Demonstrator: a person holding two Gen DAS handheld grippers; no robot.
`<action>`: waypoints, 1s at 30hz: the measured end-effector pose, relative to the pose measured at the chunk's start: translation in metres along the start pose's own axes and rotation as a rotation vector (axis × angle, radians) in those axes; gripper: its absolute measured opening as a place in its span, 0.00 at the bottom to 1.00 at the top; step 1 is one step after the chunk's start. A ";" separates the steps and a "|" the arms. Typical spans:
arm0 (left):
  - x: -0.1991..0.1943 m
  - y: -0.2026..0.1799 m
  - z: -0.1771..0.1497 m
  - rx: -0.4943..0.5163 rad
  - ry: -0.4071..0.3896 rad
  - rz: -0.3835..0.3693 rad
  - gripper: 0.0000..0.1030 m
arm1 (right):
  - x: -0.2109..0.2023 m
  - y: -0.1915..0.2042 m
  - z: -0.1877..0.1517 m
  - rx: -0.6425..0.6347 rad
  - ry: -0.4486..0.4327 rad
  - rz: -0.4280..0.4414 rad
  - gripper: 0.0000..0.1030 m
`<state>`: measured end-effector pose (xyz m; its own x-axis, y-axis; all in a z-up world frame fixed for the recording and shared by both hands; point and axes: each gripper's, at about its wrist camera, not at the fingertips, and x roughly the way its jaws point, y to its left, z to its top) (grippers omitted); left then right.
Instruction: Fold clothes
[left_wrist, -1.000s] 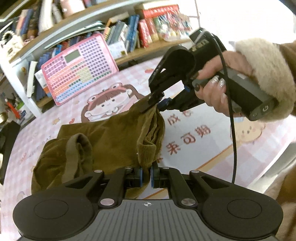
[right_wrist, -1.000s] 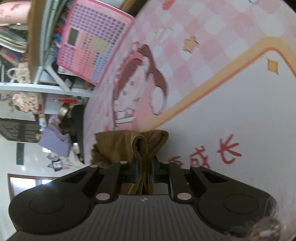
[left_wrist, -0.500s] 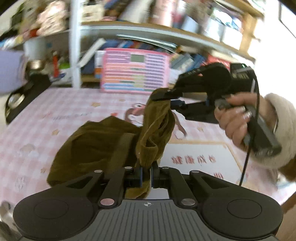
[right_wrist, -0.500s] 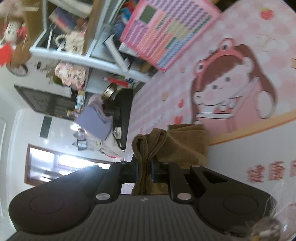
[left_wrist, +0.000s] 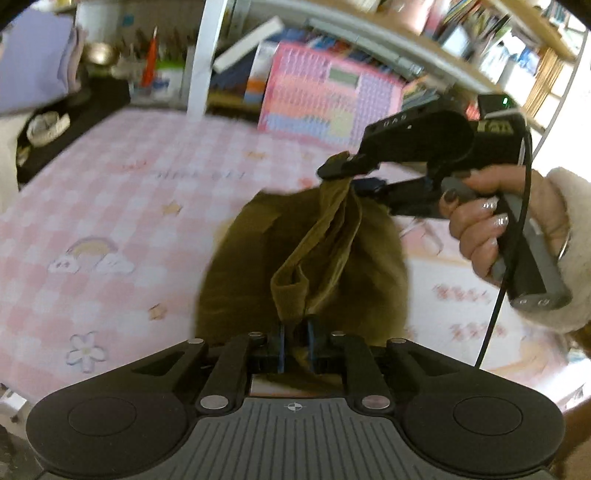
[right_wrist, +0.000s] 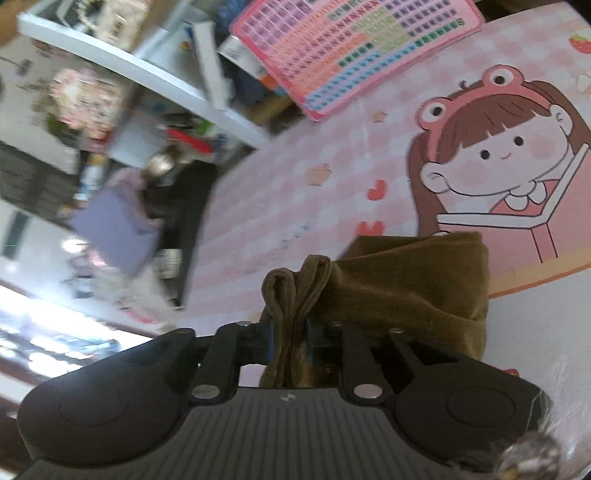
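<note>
- An olive-brown garment (left_wrist: 306, 258) is held bunched above the pink checked counter (left_wrist: 110, 206).
- One edge is pinched in the closed left gripper (left_wrist: 295, 341).
- Another fold is clamped by the right gripper (right_wrist: 290, 341), beyond the left gripper.

Olive-brown garment (left_wrist: 369, 273), pink-and-white checked mat (left_wrist: 110, 206), black tools.

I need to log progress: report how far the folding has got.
Done: the olive garment already looks doubled over on the pink checked mat. In hand: the left gripper and the right gripper are each shut on a bunched edge, holding it up between them. Left: lay that part down, flatten it and finish the fold.
</note>
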<state>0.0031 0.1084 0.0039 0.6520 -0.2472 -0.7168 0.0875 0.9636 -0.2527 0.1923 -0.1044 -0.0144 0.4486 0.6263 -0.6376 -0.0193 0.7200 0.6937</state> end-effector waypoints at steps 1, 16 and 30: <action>0.003 0.010 -0.001 0.004 0.022 -0.004 0.13 | 0.008 0.001 -0.003 -0.001 -0.007 -0.029 0.26; 0.025 0.053 0.057 0.167 -0.006 -0.253 0.52 | -0.053 0.001 -0.075 -0.060 -0.108 -0.068 0.47; 0.061 0.024 0.066 0.182 0.019 -0.306 0.07 | -0.071 -0.013 -0.144 -0.102 -0.118 -0.359 0.67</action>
<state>0.0951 0.1233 -0.0030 0.5609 -0.5275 -0.6380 0.4106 0.8465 -0.3389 0.0324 -0.1151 -0.0261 0.5423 0.2945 -0.7869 0.0715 0.9170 0.3924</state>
